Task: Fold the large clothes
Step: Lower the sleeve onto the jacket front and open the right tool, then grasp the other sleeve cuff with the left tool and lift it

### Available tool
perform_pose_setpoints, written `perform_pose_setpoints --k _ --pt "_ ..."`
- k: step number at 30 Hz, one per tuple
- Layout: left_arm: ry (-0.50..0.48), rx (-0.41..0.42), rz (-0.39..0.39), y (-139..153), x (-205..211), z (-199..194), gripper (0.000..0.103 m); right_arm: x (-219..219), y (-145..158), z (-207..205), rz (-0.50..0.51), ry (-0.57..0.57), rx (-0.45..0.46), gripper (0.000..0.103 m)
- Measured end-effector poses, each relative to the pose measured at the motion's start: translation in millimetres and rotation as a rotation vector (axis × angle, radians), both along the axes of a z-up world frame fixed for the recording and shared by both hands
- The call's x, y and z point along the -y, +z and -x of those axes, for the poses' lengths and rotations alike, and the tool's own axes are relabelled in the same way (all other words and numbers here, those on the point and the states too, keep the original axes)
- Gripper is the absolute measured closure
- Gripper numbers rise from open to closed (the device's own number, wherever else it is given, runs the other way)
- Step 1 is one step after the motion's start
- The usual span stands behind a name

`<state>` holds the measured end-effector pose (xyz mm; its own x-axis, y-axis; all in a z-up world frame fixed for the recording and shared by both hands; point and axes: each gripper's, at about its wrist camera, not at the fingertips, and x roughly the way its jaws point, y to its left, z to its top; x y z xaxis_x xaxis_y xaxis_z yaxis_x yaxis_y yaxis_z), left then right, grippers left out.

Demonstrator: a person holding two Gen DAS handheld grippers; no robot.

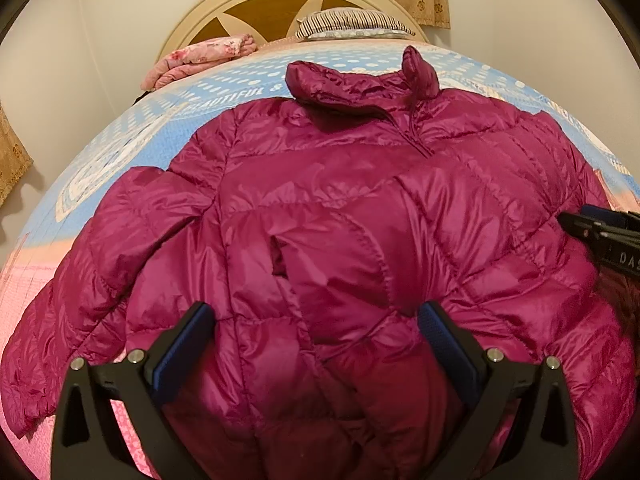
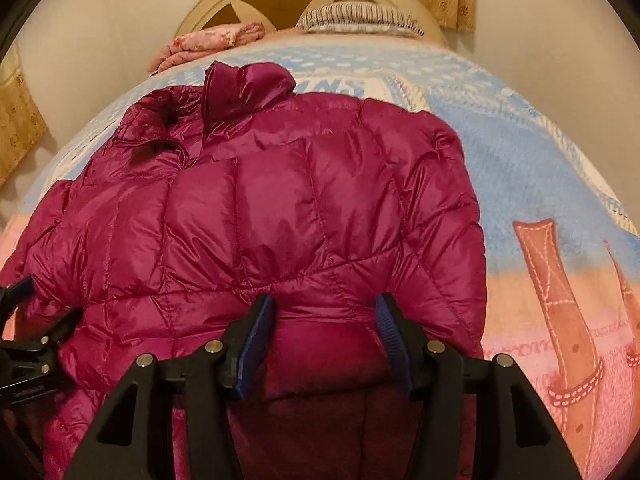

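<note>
Because a puffy garment needs a broad flat base to fold on, the bed (image 1: 132, 128) carries the magenta down jacket (image 1: 340, 208) spread front-up across its blue-and-pink blanket (image 2: 532, 184), collar (image 1: 360, 80) toward the headboard (image 1: 280, 0), one sleeve (image 1: 80, 300) flung out to the side. Near the hem, the left hand-held gripper (image 1: 316, 340) hangs with its jaws wide over the lower front, and the right hand-held gripper (image 2: 326, 332) is likewise spread, its blue pads (image 2: 258, 344) straddling a bulge of quilted fabric without pinching it, likely lining up a two-point grip.
</note>
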<state>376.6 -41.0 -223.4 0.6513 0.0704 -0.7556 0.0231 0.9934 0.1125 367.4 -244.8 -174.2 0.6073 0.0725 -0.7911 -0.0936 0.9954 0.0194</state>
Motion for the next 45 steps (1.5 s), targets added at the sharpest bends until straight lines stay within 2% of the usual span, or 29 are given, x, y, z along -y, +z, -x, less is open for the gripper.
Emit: perform_pose_setpoints --k 7,13,16,19,21,25,27,30,35,37,38,40,41,43,45 --pt "-0.012 0.001 0.057 12 -13 8 0.000 4 -2 4 -0.016 0.003 0.019 0.045" --pt "0.015 0.104 0.045 52 -40 49 0.000 2 -1 5 -0.004 0.006 0.025 0.045" --pt "0.048 0.151 0.009 69 -73 75 0.000 1 -1 4 -0.005 0.007 0.025 0.044" --pt "0.114 0.166 -0.048 72 -113 95 0.000 1 -1 5 -0.009 0.010 0.026 0.043" --pt "0.188 0.154 -0.080 68 -153 112 0.000 2 0 5 -0.012 0.012 0.027 0.043" --pt "0.328 0.104 -0.094 51 -218 135 0.000 2 0 6 -0.016 0.019 0.028 0.040" --pt "0.408 0.074 -0.072 40 -253 143 0.000 2 0 6 -0.014 0.021 0.029 0.039" --pt "0.476 0.063 -0.015 31 -284 145 0.000 1 0 6 -0.013 0.022 0.029 0.039" --pt "0.511 0.060 0.136 17 -306 139 0.000 0 0 7 -0.002 0.022 0.032 0.038" --pt "0.504 0.064 0.166 14 -305 134 0.001 0 1 8 0.000 0.022 0.033 0.038" --pt "0.501 0.065 0.174 12 -304 132 0.004 0 1 8 0.001 0.022 0.033 0.038" --pt "0.485 0.066 0.195 9 -301 129 0.019 0 1 8 0.000 0.022 0.033 0.038" --pt "0.478 0.065 0.203 9 -300 127 0.021 0 1 8 -0.001 0.022 0.033 0.038" --pt "0.462 0.069 0.217 8 -299 130 0.038 0 1 8 0.001 0.022 0.033 0.038" --pt "0.447 0.074 0.201 7 -299 131 0.062 0 1 8 0.000 0.022 0.033 0.037"
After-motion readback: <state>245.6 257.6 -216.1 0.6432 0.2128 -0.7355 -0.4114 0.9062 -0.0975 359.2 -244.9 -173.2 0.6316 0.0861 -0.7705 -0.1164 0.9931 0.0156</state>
